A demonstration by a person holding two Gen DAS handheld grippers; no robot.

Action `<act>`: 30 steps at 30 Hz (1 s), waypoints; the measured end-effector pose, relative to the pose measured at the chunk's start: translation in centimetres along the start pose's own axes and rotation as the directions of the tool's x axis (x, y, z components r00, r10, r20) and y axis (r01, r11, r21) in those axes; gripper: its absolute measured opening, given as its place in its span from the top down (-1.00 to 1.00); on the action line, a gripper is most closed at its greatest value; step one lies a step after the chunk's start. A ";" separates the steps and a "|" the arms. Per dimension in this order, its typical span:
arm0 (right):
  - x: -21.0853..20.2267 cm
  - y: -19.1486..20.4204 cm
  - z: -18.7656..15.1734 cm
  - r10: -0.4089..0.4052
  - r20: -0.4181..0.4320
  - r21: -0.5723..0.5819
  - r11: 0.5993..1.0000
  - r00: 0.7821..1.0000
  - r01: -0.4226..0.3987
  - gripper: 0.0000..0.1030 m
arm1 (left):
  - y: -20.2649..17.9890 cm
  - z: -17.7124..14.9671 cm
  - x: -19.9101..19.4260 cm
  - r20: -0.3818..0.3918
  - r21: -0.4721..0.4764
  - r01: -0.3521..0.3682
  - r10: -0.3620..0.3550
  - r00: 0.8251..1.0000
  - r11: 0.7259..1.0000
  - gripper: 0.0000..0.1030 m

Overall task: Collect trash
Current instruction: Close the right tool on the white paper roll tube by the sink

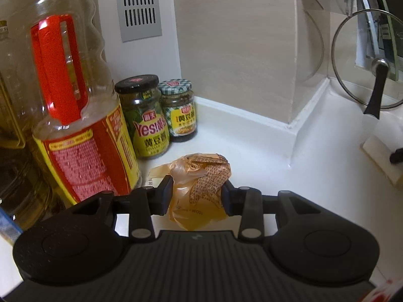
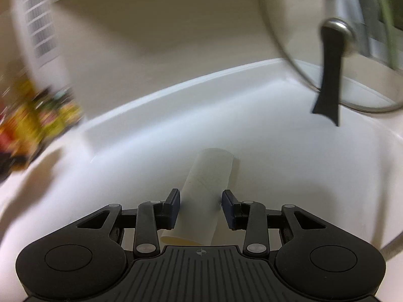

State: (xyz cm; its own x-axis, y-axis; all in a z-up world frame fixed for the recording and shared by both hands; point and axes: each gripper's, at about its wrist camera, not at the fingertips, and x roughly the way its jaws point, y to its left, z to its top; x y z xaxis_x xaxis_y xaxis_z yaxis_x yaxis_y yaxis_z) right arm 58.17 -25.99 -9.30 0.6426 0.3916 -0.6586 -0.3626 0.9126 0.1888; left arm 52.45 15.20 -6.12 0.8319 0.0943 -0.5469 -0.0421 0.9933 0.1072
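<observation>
A crumpled orange plastic wrapper (image 1: 199, 188) with printed text sits between the pads of my left gripper (image 1: 197, 193), which is shut on it just above the white counter (image 1: 314, 176). In the right wrist view a pale cardboard tube (image 2: 206, 183) lies lengthwise between the fingers of my right gripper (image 2: 201, 202). Both pads press its sides, so that gripper is shut on the tube. The tube's near end is hidden behind the gripper body.
A large oil bottle (image 1: 75, 113) with a red handle stands close on the left, two sauce jars (image 1: 161, 115) behind it in the corner. A glass pot lid (image 1: 370, 70) (image 2: 332, 58) leans against the back wall at the right. A wall column (image 1: 252, 63) juts onto the counter.
</observation>
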 end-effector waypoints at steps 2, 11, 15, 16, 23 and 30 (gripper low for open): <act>-1.0 0.8 -0.8 0.015 -0.017 -0.039 0.999 1.000 -0.015 0.27 | -0.2 -0.4 -0.5 -0.007 -0.001 0.006 -0.006 1.000 1.000 0.30; -1.9 2.5 -1.6 -0.035 0.028 0.070 0.997 0.999 0.033 -0.57 | -0.7 -0.9 -2.0 -0.015 -0.019 0.004 -0.004 1.000 1.000 0.29; -0.3 2.7 -1.6 -0.094 0.020 0.122 0.988 0.995 0.091 -0.52 | -0.9 -0.9 -2.4 -0.015 -0.024 0.002 -0.002 1.000 1.000 0.29; 0.0 2.8 -1.5 -0.100 0.019 0.116 0.989 0.995 0.097 -0.43 | -0.9 -0.8 -2.4 -0.016 -0.024 0.001 -0.001 1.000 1.000 0.29; 1.0 3.3 -1.9 -0.133 -0.022 0.082 0.988 0.991 0.135 -0.01 | -1.2 -0.9 -2.9 -0.024 -0.026 -0.007 0.006 1.000 1.000 0.29; -0.3 3.4 -2.3 -0.099 -0.006 0.045 0.994 0.995 0.099 0.03 | -2.0 -1.2 -3.8 -0.024 -0.028 -0.005 0.004 1.000 1.000 0.29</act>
State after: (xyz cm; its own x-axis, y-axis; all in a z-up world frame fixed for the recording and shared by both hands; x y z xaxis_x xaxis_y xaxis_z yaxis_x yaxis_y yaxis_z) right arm 55.16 -23.26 -10.16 0.6713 0.2984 -0.6785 -0.2661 0.9514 0.1551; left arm 48.72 12.98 -5.23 0.8182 0.1000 -0.5661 -0.0614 0.9943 0.0869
